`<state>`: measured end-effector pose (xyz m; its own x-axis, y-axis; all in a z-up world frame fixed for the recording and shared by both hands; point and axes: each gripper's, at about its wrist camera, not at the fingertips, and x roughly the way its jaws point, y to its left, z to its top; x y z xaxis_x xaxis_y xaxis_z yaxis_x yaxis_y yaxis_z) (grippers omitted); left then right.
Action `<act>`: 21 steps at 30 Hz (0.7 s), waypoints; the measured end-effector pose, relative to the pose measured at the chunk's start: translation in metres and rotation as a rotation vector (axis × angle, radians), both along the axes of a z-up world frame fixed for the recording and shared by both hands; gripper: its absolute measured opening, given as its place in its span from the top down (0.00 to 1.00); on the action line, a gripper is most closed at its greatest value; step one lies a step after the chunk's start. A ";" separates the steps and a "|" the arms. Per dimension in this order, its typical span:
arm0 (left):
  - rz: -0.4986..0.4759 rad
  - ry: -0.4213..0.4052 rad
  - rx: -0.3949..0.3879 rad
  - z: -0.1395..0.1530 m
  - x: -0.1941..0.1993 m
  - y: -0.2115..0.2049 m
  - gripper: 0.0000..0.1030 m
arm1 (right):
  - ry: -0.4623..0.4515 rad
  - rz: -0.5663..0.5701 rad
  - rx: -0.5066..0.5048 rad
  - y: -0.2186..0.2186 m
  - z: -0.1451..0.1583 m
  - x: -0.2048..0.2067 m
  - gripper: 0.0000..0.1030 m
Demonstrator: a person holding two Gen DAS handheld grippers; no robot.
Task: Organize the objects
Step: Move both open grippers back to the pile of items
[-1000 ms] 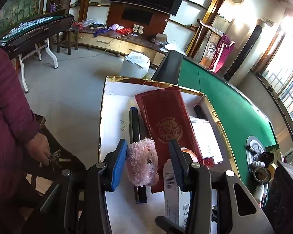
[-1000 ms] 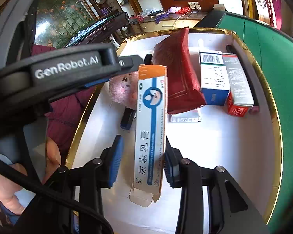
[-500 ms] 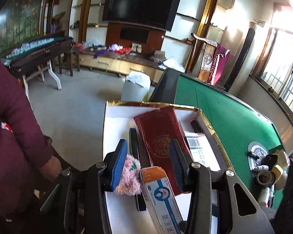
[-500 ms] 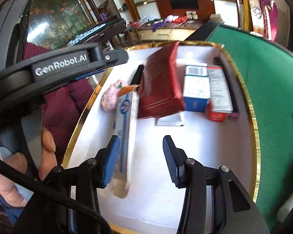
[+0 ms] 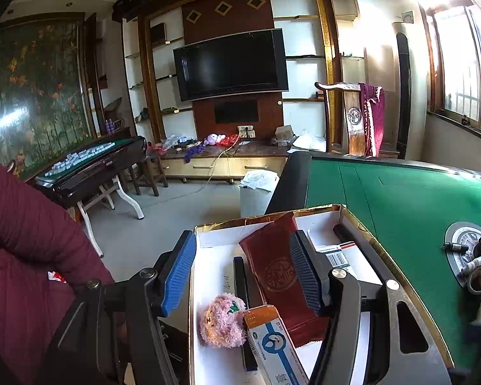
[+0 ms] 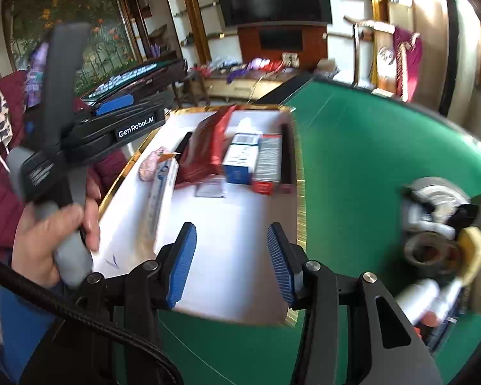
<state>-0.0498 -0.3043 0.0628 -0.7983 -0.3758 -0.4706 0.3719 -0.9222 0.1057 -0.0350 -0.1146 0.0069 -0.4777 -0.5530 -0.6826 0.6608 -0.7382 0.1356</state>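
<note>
A white tray with a gold rim sits on the green table. In it lie a pink plush toy, an orange-and-white ointment box, a dark red pouch and a black bar. My left gripper hovers above them with its jaws opening and nothing between the pads. My right gripper stands open and empty over the tray's near end. From there I see the ointment box lying beside the plush toy.
A blue-and-white box, a red-and-grey box and another black bar fill the tray's far right. A tape roll and small bottles cluster on the green felt to the right. A hand holds the left gripper's handle.
The left gripper let go of the pink plush toy, rose and widened. The right gripper released the ointment box, which now lies in the tray, and drew back and up.
</note>
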 end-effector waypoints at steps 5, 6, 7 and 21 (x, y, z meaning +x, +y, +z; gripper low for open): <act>-0.013 0.064 -0.035 0.009 0.012 0.013 0.46 | 0.170 -0.098 0.024 0.070 0.014 0.016 0.57; -0.025 0.081 -0.030 0.012 0.015 0.019 0.46 | 0.168 -0.117 0.012 0.087 0.015 0.015 0.57; -0.036 0.099 -0.022 0.016 0.018 0.026 0.46 | 0.158 -0.139 0.000 0.103 0.015 0.013 0.57; -0.664 -0.397 0.092 -0.039 -0.022 0.245 0.35 | -0.036 -0.388 -0.283 0.251 -0.003 -0.028 0.47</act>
<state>-0.0722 -0.0596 0.0242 -0.6081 0.1760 -0.7741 -0.3106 -0.9501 0.0279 -0.0628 0.1364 0.0044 -0.6647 -0.5051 -0.5505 0.3349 -0.8601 0.3848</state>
